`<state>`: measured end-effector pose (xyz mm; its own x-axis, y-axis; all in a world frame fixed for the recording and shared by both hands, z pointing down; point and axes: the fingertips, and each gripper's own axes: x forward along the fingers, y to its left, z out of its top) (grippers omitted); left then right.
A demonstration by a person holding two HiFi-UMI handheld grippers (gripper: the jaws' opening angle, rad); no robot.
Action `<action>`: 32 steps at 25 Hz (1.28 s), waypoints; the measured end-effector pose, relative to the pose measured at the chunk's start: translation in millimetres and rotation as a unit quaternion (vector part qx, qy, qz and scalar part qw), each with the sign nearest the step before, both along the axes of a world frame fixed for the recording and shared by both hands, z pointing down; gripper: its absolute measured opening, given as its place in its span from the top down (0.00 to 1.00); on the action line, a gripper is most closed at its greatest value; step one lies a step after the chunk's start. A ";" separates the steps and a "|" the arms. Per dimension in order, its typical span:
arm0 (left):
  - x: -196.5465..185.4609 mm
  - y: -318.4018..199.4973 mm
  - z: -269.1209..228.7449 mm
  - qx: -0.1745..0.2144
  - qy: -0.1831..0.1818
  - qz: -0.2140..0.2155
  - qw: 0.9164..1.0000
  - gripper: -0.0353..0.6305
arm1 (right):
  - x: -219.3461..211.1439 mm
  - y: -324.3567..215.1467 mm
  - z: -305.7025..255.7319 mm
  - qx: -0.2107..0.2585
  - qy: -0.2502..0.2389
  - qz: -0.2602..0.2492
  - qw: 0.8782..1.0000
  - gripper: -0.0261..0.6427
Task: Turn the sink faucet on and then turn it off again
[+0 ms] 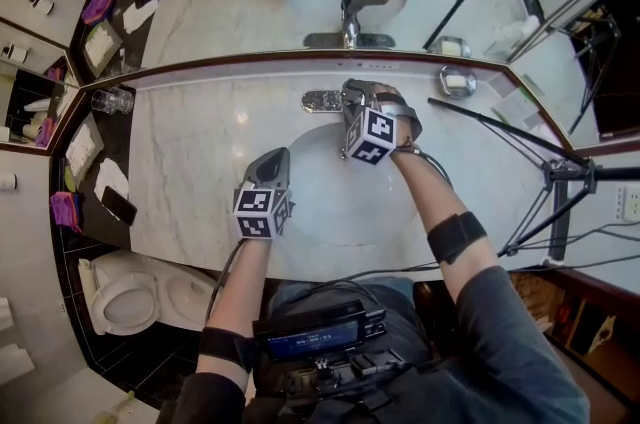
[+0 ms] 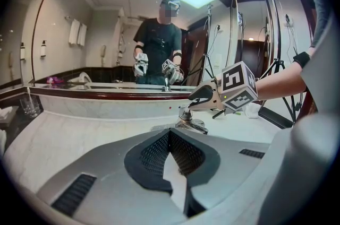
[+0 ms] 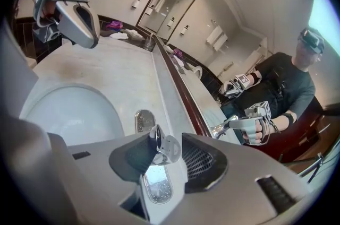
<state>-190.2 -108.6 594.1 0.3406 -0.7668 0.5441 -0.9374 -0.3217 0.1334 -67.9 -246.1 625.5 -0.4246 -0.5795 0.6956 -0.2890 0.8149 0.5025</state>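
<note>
Head view: your right gripper [image 1: 355, 102] sits on the faucet [image 1: 325, 100] at the back edge of the sink basin [image 1: 310, 202], its marker cube [image 1: 370, 135] facing up. Your left gripper [image 1: 272, 162] hangs over the basin's left rim, well apart from the faucet. The marble counter [image 1: 190, 162] carries a glass [image 1: 110, 100] at far left and a soap dish [image 1: 457, 82] at right. A phone [image 1: 118, 204] lies on the dark side ledge. The mirror [image 1: 230, 2] behind repeats faucet and both grippers.

Left gripper view: your left gripper [image 2: 170, 135] has its jaws together, tips touching, nothing between them. Beyond them stands the faucet [image 2: 190, 123] on the counter, with your right gripper [image 2: 204, 97] on top of it. The mirror [image 2: 106, 33] shows you standing with both grippers.

Right gripper view: your right gripper [image 3: 166, 145] has its jaws partly apart and clamped on the faucet handle [image 3: 169, 150]. The chrome lever sits between both pads, touching them. The chrome base plate [image 3: 143, 120] shows beyond and below the jaws. The sink basin [image 3: 69, 112] lies to the left. Your left gripper [image 3: 79, 17] hangs at upper left above the counter.
</note>
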 end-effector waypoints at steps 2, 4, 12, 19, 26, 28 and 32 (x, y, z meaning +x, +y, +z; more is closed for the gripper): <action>2.0 -0.4 0.1 0.000 0.001 0.002 1.000 0.94 | 1.6 0.6 1.2 -0.006 -0.004 0.010 1.000 0.70; 3.3 -1.5 -0.6 0.000 0.002 0.003 1.000 0.94 | 1.8 0.7 2.0 -0.014 -0.010 0.019 1.000 0.70; 7.5 -3.6 -6.0 0.007 -0.001 0.006 1.000 0.94 | 7.6 5.2 4.5 -0.032 -0.008 0.042 0.999 0.70; 9.0 -0.9 -11.2 0.012 0.004 0.005 1.000 0.94 | 14.3 28.5 -9.7 -0.038 -0.029 0.058 0.997 0.70; 14.1 0.3 -22.3 0.024 0.011 0.008 1.000 0.94 | 37.1 54.3 -33.4 -0.053 -0.100 0.102 0.988 0.79; 15.7 0.5 -26.0 0.027 0.013 0.008 1.000 0.94 | 50.1 58.9 -38.2 -0.054 -0.120 0.124 0.984 0.84; 18.4 1.9 -32.0 0.034 0.018 0.008 0.999 0.94 | 75.9 69.2 -48.3 -0.047 -0.150 0.163 0.974 0.92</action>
